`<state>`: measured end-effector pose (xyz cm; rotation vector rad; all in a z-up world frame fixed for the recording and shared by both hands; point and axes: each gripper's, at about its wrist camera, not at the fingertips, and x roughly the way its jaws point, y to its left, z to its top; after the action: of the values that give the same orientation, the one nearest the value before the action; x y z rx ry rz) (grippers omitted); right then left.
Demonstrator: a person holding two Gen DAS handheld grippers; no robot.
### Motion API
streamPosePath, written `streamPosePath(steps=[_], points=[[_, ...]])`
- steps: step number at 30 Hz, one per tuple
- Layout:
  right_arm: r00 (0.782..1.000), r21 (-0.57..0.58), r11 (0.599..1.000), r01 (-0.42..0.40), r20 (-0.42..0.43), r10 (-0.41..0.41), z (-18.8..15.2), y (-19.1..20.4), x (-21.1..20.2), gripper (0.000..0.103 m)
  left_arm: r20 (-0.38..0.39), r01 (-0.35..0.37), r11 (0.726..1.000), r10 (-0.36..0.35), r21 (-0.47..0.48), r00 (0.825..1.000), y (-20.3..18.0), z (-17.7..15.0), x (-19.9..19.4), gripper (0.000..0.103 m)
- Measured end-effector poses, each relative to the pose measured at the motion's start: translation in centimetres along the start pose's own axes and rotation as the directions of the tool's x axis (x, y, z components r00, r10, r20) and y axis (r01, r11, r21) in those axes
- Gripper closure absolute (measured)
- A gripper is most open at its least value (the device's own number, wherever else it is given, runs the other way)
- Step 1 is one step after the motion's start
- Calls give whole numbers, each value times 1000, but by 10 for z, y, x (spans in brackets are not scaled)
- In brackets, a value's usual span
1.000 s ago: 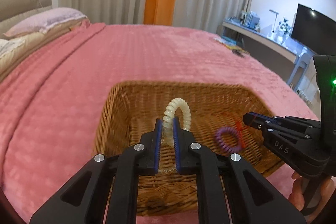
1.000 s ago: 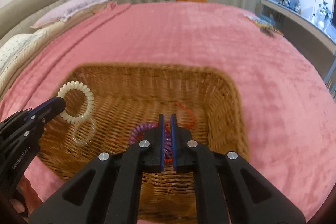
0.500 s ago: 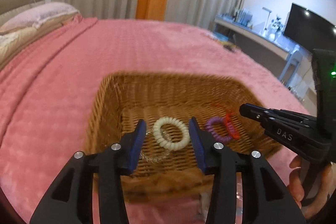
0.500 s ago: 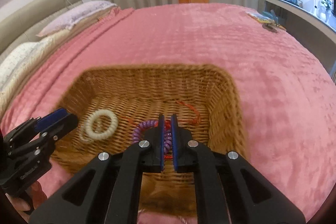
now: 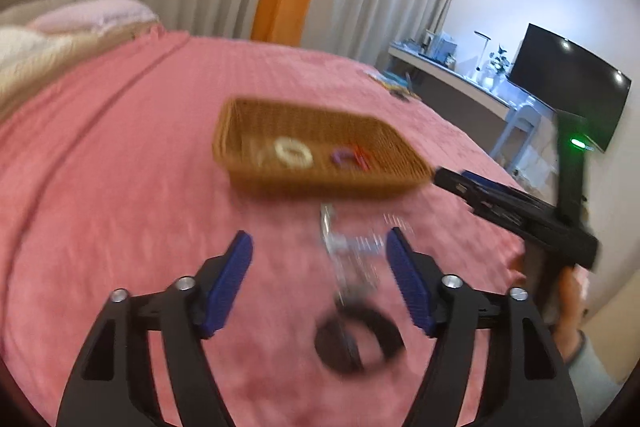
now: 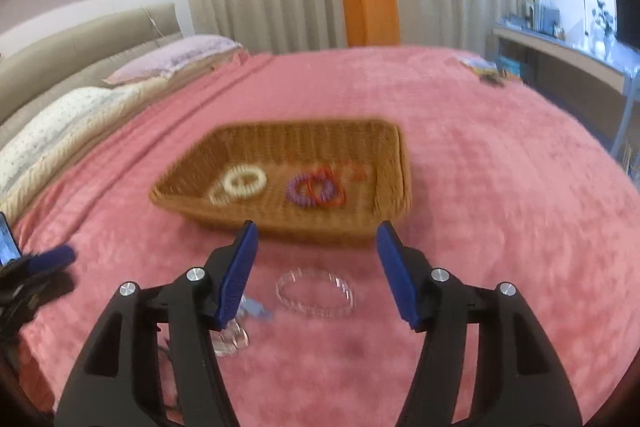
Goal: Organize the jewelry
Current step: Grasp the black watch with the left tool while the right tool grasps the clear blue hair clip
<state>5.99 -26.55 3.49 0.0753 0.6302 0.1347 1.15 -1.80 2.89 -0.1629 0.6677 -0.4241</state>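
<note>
1. Both grippers empty: left gripper (image 5: 320, 247) and right gripper (image 6: 314, 233), jaws opening, nothing between the fingers.
2. Already lying in the wicker basket (image 6: 396, 163) on the pink bed (image 6: 500, 187): white coil ring (image 6: 244, 181), purple coil ring (image 6: 298, 193), red ring (image 6: 330, 189).
3. Left on the bed, just in front of the basket: clear bead bracelet (image 6: 316, 293), black ring (image 5: 360, 341), a clear piece (image 6: 230, 341) by the right gripper's left finger.
4. Probably next: the bracelet. Best lowered over one side of its band, closed gently, lifted clear of the plush cover, carried over the basket rim.
5. Hard to read: motion blur throughout; the clear piece half hidden behind a finger, identity uncertain; silvery blurred bits near the black ring not identifiable.
</note>
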Motion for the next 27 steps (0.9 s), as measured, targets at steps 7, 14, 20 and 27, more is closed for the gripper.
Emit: streamPosePath(steps=[7, 14, 20, 27], points=[[985, 51, 998, 49, -167, -40, -28, -18, 55, 68, -103, -41, 999, 39, -11, 994, -10, -53, 18, 33], [981, -9, 992, -127, -151, 124, -34, 12, 40, 68, -139, -85, 996, 80, -29, 987, -8, -61, 36, 45], [968, -108, 982, -157, -213, 131, -39, 43, 54, 79, -140, -96, 995, 93, -19, 986, -8, -65, 39, 52], [942, -108, 977, -183, -303, 143, -46, 48, 82, 79, -134, -106, 994, 106, 4, 985, -17, -70, 40, 55]])
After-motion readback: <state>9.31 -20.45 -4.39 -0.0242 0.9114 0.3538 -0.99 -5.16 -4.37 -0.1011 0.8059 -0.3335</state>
